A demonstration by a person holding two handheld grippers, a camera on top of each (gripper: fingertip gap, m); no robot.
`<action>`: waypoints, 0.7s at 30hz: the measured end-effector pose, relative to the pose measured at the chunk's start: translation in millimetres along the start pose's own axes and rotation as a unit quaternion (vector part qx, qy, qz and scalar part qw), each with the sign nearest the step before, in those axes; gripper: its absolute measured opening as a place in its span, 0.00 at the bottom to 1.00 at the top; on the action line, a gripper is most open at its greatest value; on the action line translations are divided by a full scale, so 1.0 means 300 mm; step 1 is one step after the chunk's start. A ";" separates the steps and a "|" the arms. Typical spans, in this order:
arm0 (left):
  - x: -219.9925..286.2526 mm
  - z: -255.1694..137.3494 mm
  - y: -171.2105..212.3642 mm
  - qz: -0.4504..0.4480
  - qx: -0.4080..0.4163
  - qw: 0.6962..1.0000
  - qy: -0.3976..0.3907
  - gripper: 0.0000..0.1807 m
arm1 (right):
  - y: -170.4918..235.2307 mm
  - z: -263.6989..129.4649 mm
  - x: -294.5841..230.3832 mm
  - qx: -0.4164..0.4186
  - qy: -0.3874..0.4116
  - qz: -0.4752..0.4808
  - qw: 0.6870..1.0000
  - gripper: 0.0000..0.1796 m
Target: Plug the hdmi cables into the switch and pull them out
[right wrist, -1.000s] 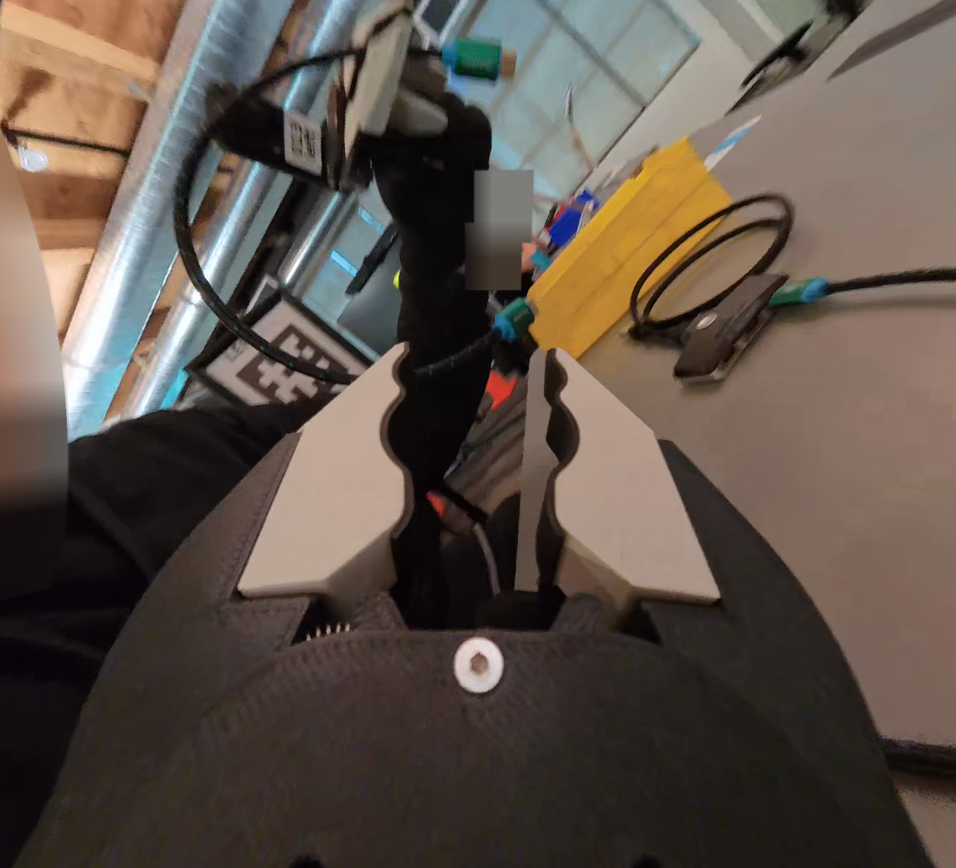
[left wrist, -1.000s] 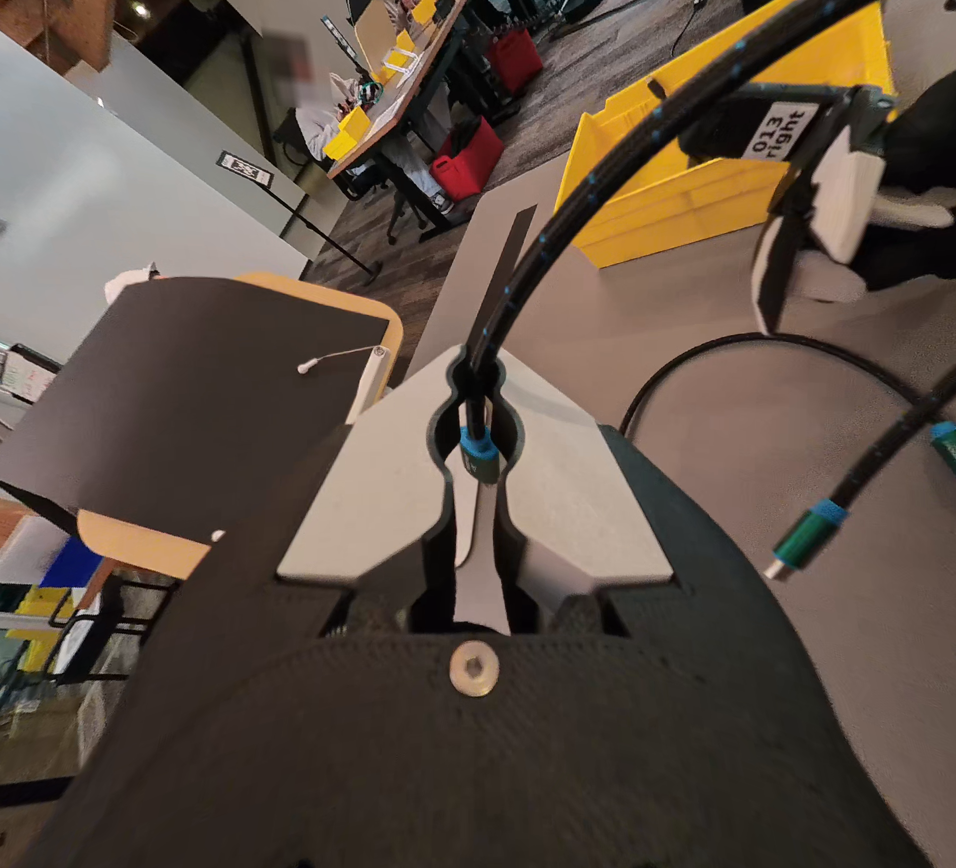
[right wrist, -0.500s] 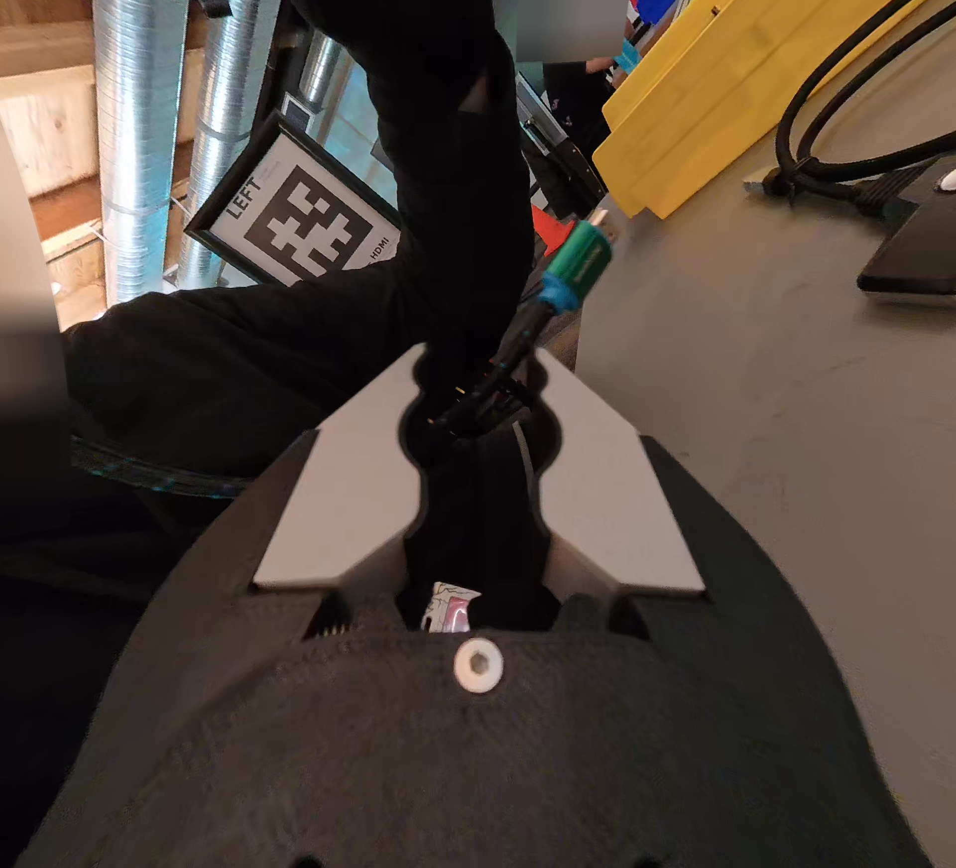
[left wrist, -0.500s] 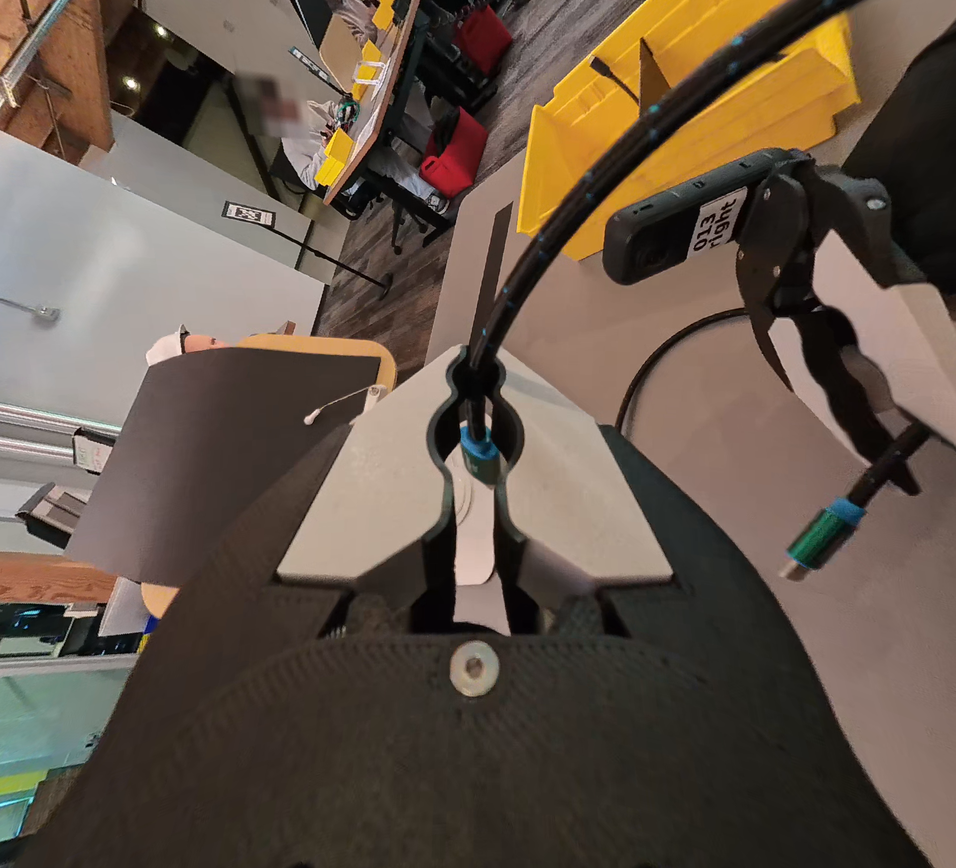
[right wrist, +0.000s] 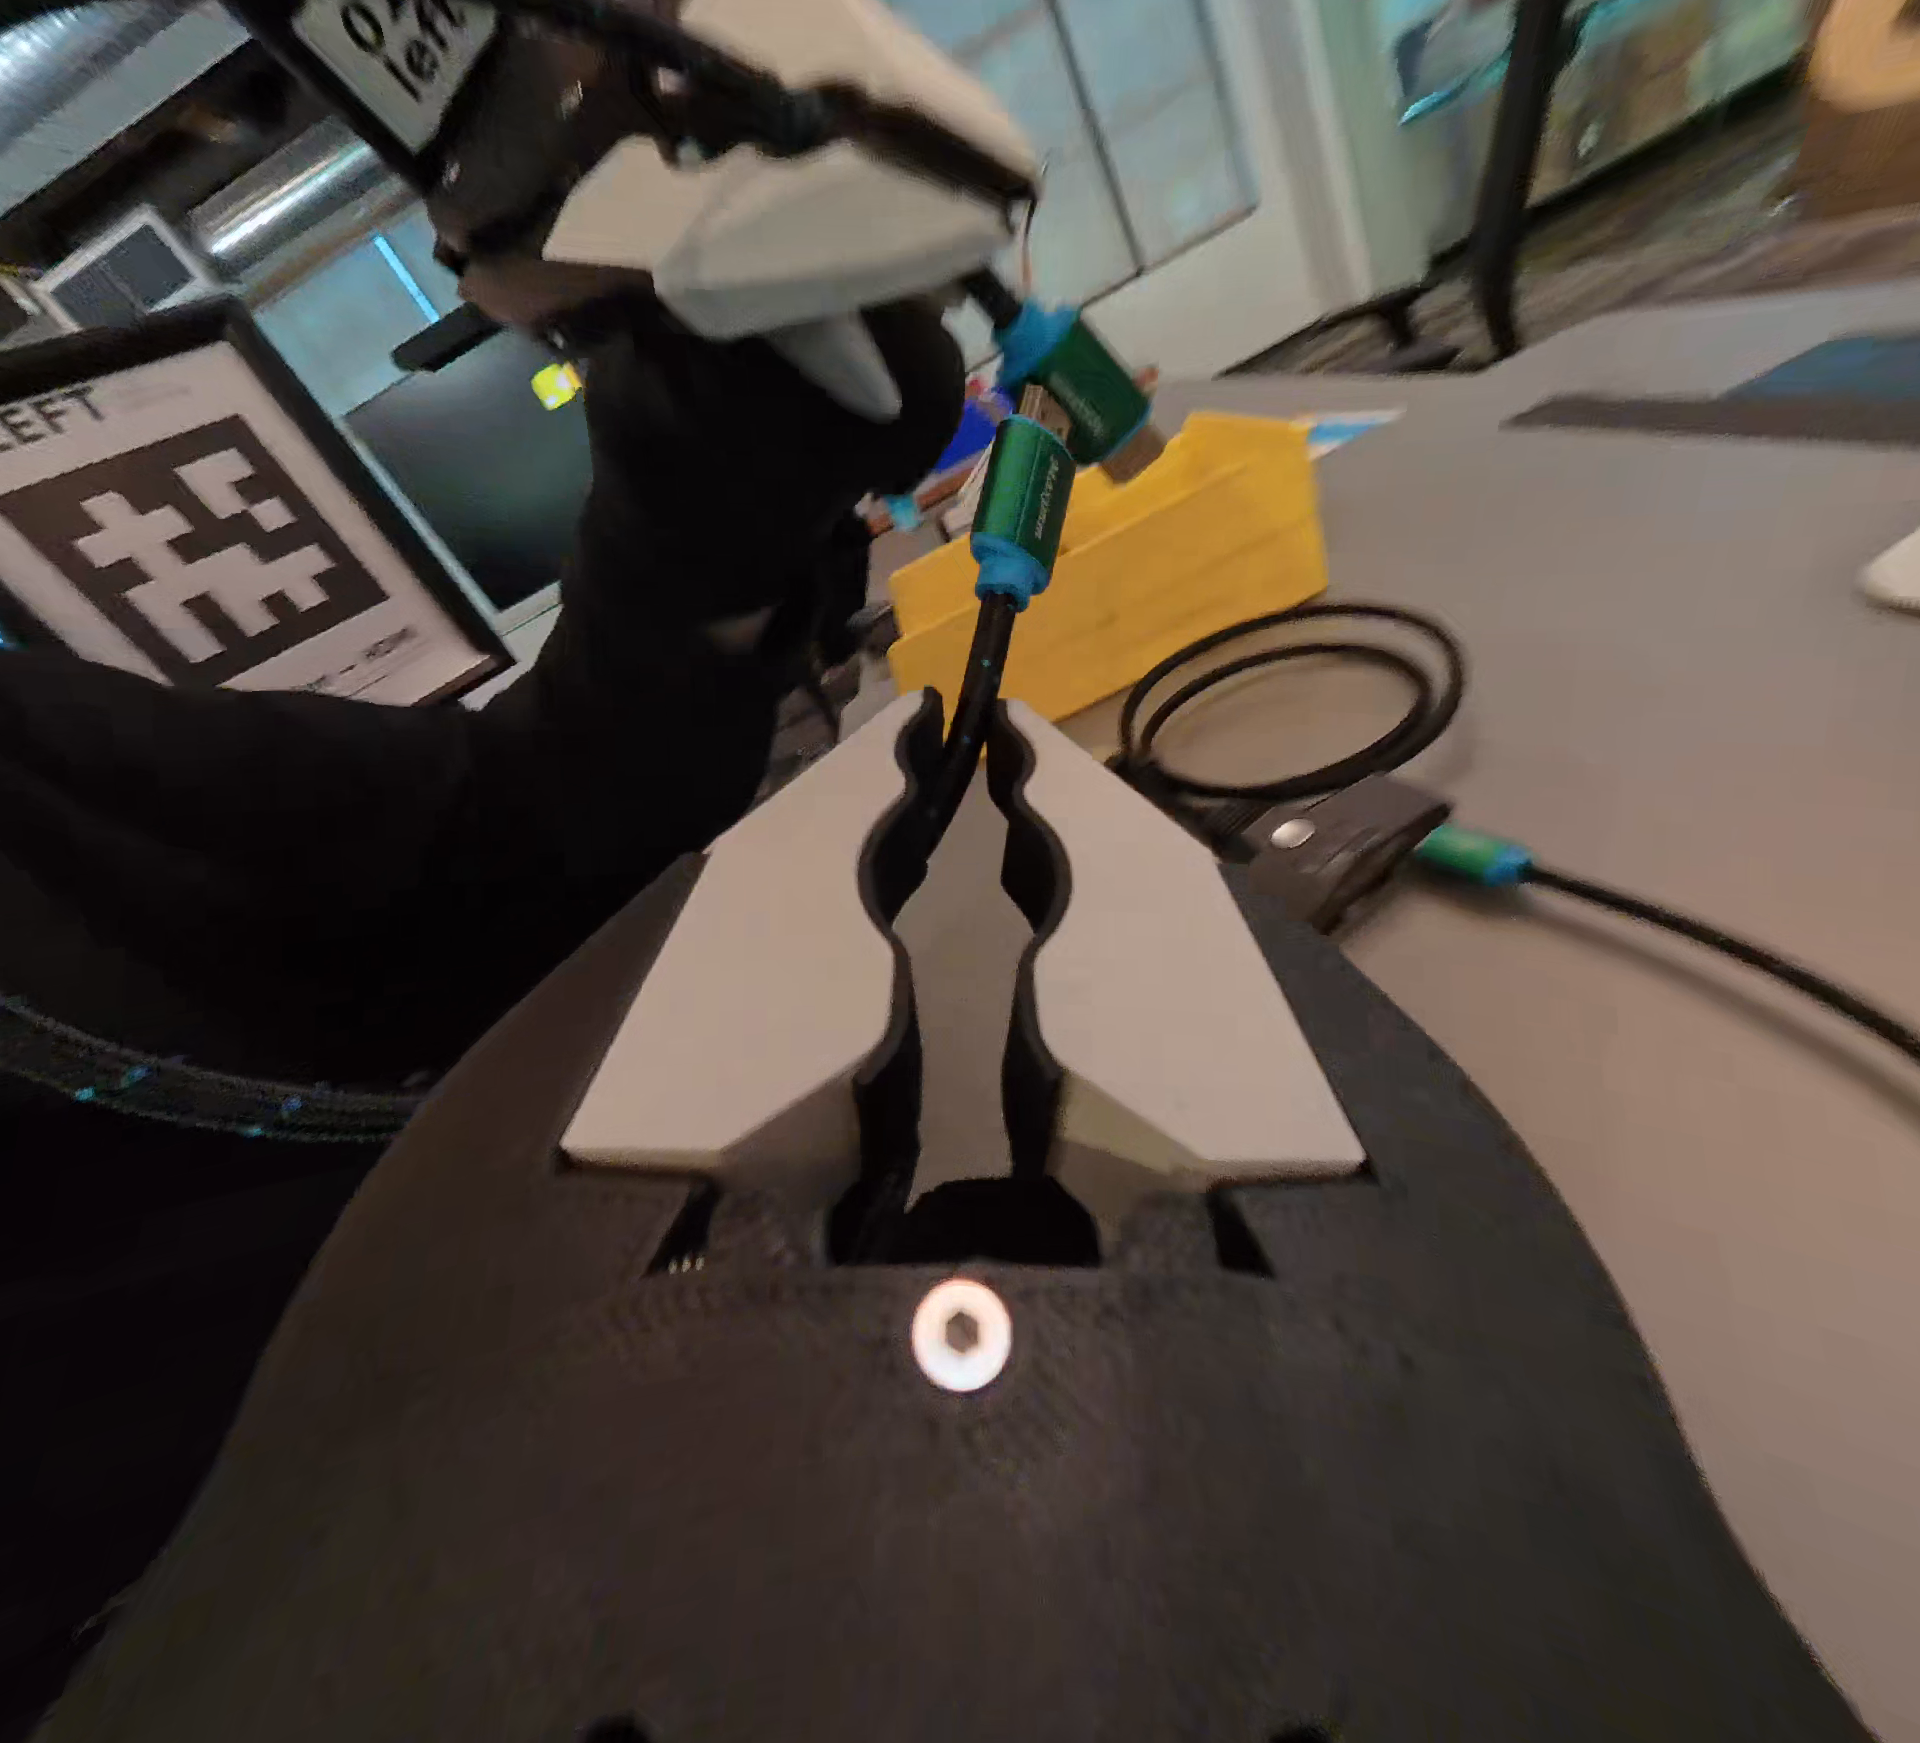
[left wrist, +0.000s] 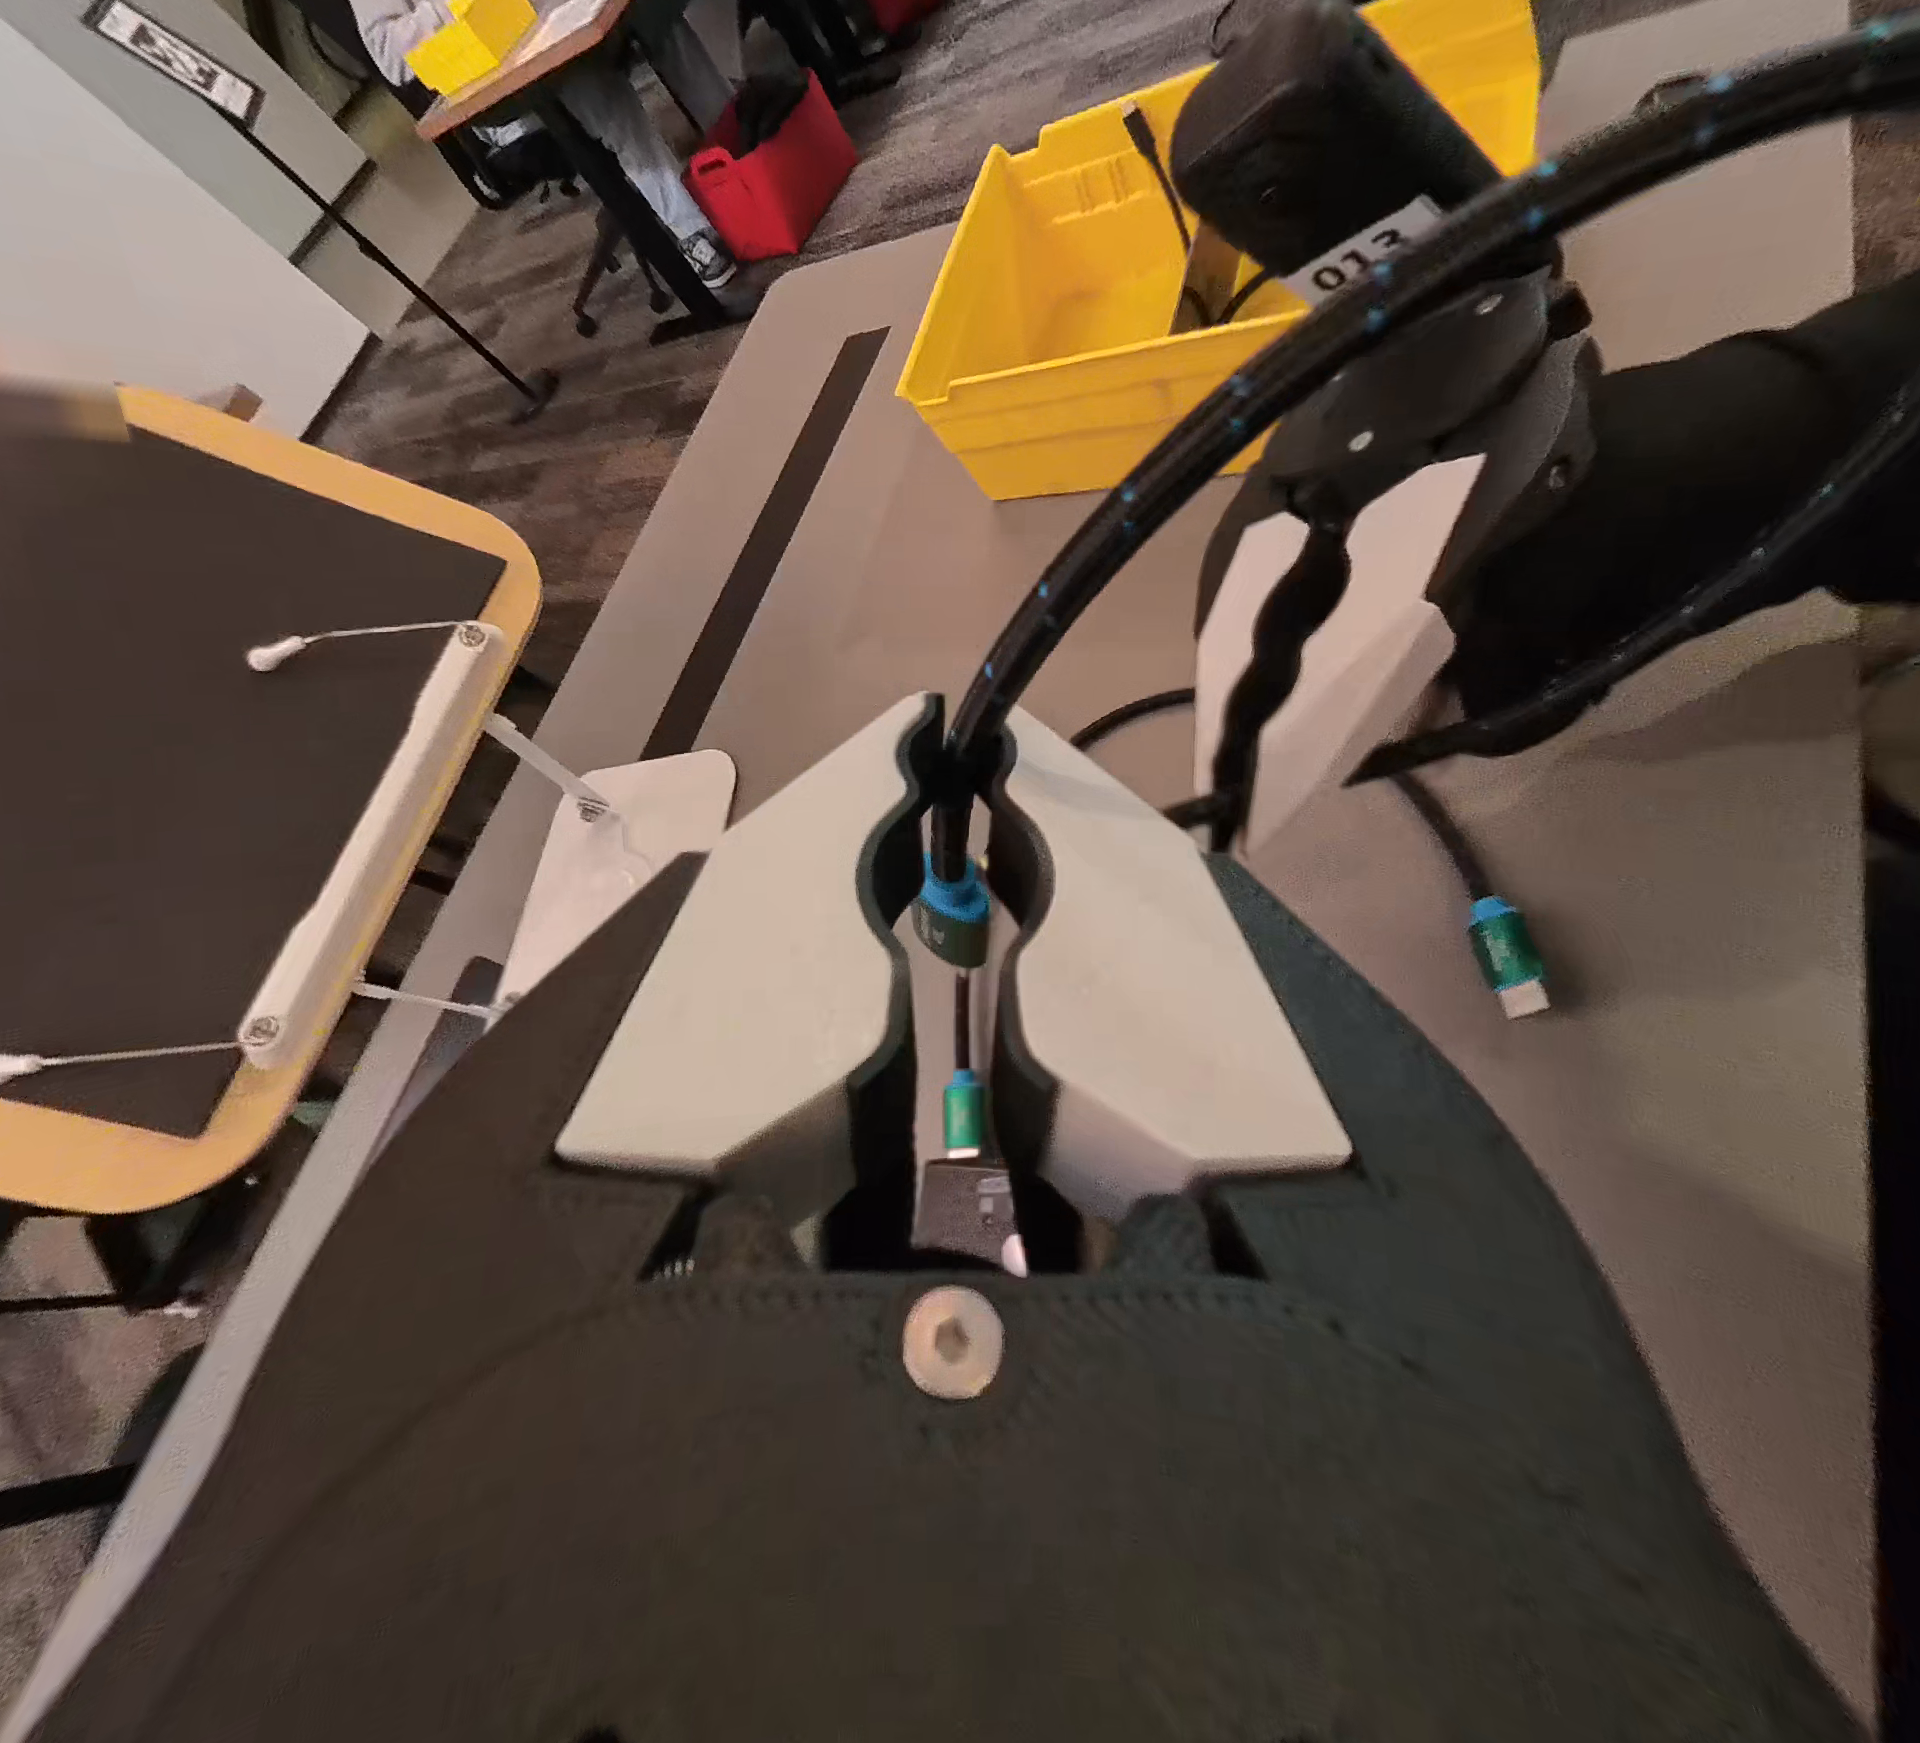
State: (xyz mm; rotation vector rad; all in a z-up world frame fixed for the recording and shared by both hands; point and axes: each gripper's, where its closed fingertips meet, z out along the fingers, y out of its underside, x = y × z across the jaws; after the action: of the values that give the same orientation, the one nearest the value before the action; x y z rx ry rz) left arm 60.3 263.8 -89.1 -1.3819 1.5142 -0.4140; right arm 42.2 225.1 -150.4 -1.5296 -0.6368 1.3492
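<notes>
Two tools are working above the grey worktop [right wrist: 1558, 602]. The left tool [left wrist: 951, 743] is clamping one braided HDMI cable [left wrist: 1143, 498] just behind its green plug. The right tool [right wrist: 956, 727] is pinching a second cable [right wrist: 982, 665], whose plug is pointing upward. A third plug [right wrist: 1470, 857] is sitting in the one black switch [right wrist: 1340, 846], lying beside one yellow bin [right wrist: 1122, 571].
</notes>
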 end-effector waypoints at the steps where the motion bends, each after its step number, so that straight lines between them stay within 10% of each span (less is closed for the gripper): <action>1: 0.004 -0.003 -0.002 -0.012 0.003 1.000 0.002 0.01 | -0.020 -0.010 0.006 0.011 0.011 -0.017 1.000 0.03; 21: 0.225 0.042 -0.003 -0.286 0.078 0.906 0.302 0.01 | -0.173 -0.004 -0.082 0.011 0.097 -0.313 0.945 0.03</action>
State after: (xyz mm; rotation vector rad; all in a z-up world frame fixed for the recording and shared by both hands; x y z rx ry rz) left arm 81.7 208.3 -123.2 -1.6407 1.4692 -1.4089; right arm 47.9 224.3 -93.2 -1.2660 -0.8839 0.7111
